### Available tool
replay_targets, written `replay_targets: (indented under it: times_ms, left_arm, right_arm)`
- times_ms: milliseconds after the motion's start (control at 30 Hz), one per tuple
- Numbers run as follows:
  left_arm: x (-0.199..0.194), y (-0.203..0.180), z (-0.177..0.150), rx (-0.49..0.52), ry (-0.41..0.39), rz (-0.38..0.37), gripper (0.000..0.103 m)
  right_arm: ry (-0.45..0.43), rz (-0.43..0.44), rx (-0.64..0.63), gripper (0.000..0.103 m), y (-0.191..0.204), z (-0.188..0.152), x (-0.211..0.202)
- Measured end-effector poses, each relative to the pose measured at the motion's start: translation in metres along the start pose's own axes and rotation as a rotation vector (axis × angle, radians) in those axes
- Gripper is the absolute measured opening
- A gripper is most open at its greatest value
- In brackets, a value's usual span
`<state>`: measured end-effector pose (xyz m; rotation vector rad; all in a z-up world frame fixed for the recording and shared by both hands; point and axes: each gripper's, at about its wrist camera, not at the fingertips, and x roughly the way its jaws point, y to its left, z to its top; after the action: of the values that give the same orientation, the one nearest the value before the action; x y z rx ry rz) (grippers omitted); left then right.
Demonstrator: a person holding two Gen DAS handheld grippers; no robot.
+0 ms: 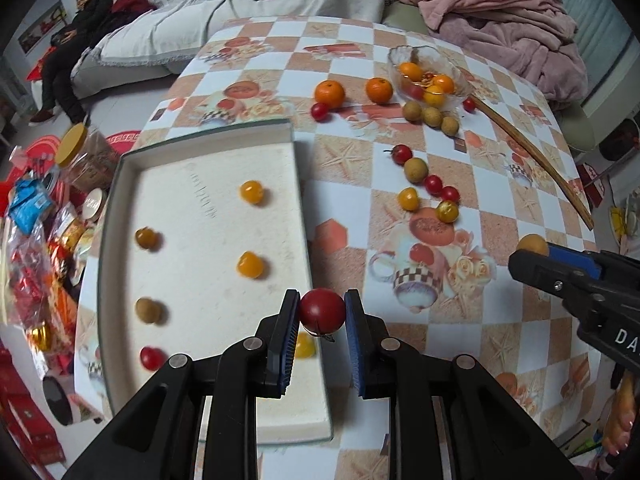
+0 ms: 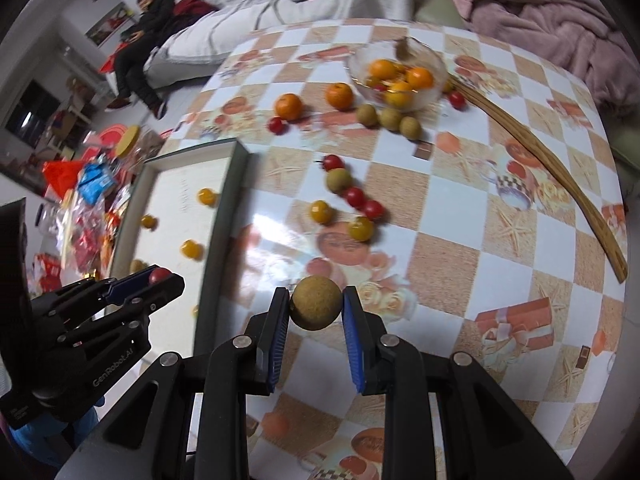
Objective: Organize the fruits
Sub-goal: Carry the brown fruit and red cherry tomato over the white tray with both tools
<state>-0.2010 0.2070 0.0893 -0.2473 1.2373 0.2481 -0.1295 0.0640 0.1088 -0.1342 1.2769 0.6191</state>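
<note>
Left gripper [image 1: 322,307] clamped on red cherry tomato [image 1: 322,310] – stem end pointing down – above white tray's [image 1: 208,208] near edge, right gripper [image 2: 316,307] clamped on round brown longan [image 2: 316,307], beside the tray over the worktop [image 2: 460,216].

Table [image 1: 500,92]: checked oilcloth, orange and white, printed with cups and starfish.
Sofa [image 1: 240,12]: pale grey cover, behind the table.
Pink blanket [image 1: 508,16]: heaped at the far right.
Person [image 1: 76,44]: dark clothes, seated at the sofa's left end.
Floor [image 1: 132,96]: light grey, red packets and snack bags [image 1: 36,248] piled left of the table.
Wall [image 2: 80,4]: white.
</note>
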Motion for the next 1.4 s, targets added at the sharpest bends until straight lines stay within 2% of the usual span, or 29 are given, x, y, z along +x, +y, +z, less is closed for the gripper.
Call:
replay_targets:
  times_ms: [267, 500, 800, 1167, 1400]
  left_arm:
    - [0.004, 0.039, -0.002, 0.043, 0.047, 0.001, 0.024]
    - [0.011, 0.090, 0.023, 0.081, 0.045, -0.020, 0.024]
    - [0.031, 0.139, 0.053, 0.091, 0.030, -0.012, 0.024]
    - [0.088, 0.153, 0.082, 0.120, 0.018, 0.014, 0.024]
    - [0.100, 0.160, 0.084, 0.128, -0.001, 0.027, 0.024]
  right_arm:
    - [-0.006, -0.014, 0.011, 0.029, 0.038, 0.006, -0.001]
    - [0.013, -0.026, 0.085, 0.029, 0.080, 0.012, 0.021]
    - [0.036, -0.025, 0.111, 0.029, 0.121, 0.032, 0.060]
    - [0.063, -0.016, 0.108, 0.029, 0.141, 0.057, 0.128]
    - [0.077, -0.056, 0.067, 0.029, 0.143, 0.057, 0.154]
